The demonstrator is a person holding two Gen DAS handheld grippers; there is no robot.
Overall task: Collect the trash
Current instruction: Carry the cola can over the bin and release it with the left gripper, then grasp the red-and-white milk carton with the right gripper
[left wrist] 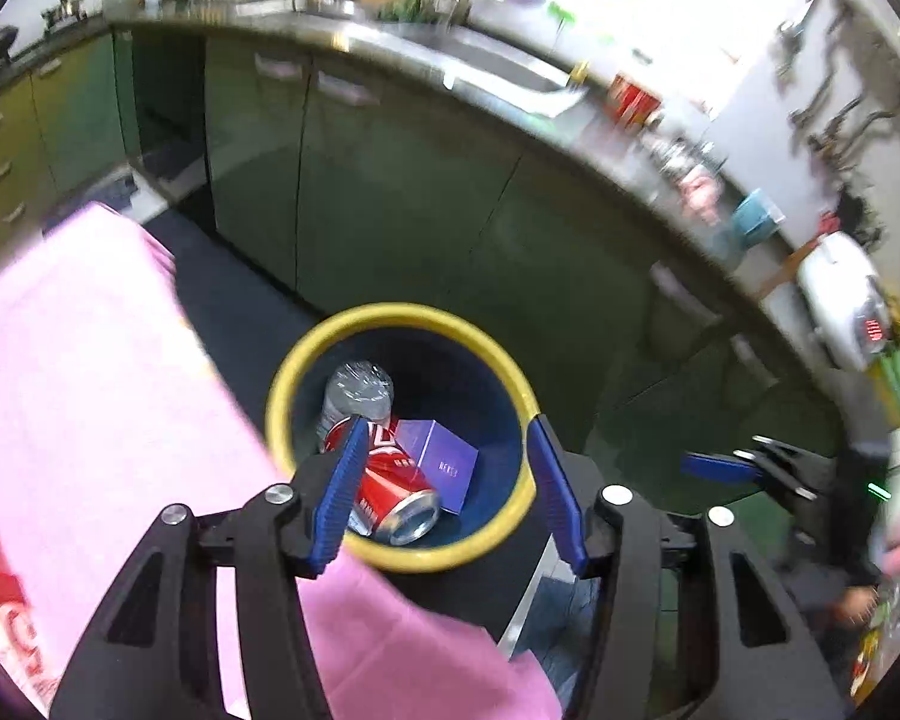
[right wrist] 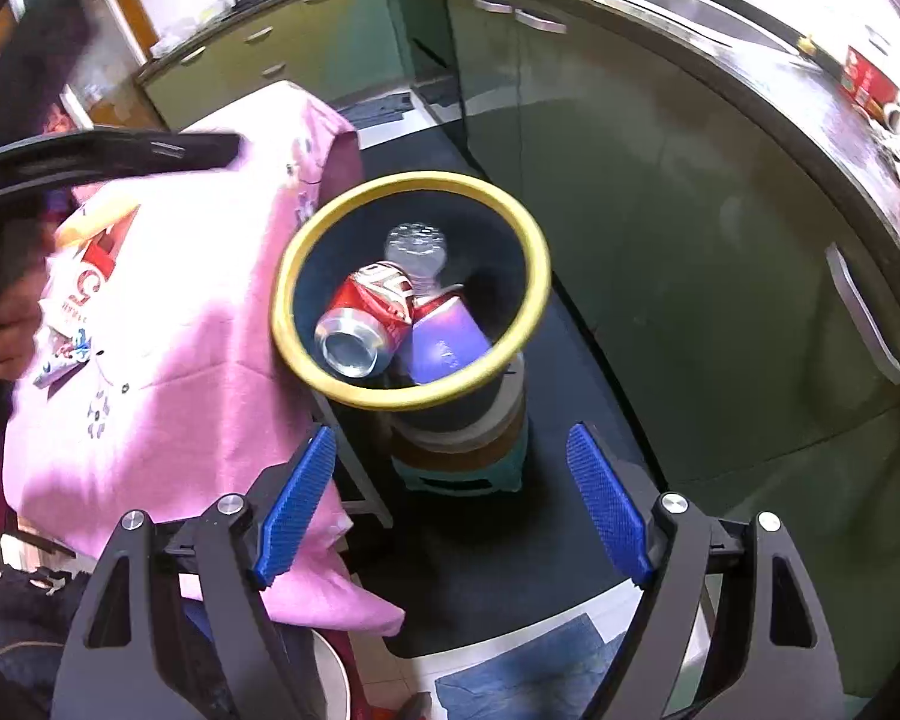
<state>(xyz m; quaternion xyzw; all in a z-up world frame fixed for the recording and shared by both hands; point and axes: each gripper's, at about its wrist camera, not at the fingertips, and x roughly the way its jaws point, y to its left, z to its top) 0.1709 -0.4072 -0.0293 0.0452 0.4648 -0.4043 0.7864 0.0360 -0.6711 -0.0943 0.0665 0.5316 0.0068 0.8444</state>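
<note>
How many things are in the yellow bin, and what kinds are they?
In the bin:
Red can: 1
Clear plastic bottle: 1
Purple box: 1
Total: 3

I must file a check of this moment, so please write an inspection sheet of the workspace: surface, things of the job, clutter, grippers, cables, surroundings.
Surface: table under a pink cloth; dark floor mat beside it.
Job's things: yellow-rimmed bin on a teal stool, holding a red can, a clear bottle and a purple box.
Clutter: printed packets on the cloth.
Grippers: left gripper open, empty, above the bin; right gripper open, empty.
Cables: nothing seen.
Surroundings: green cabinets, steel sink, red box on the counter.
</note>
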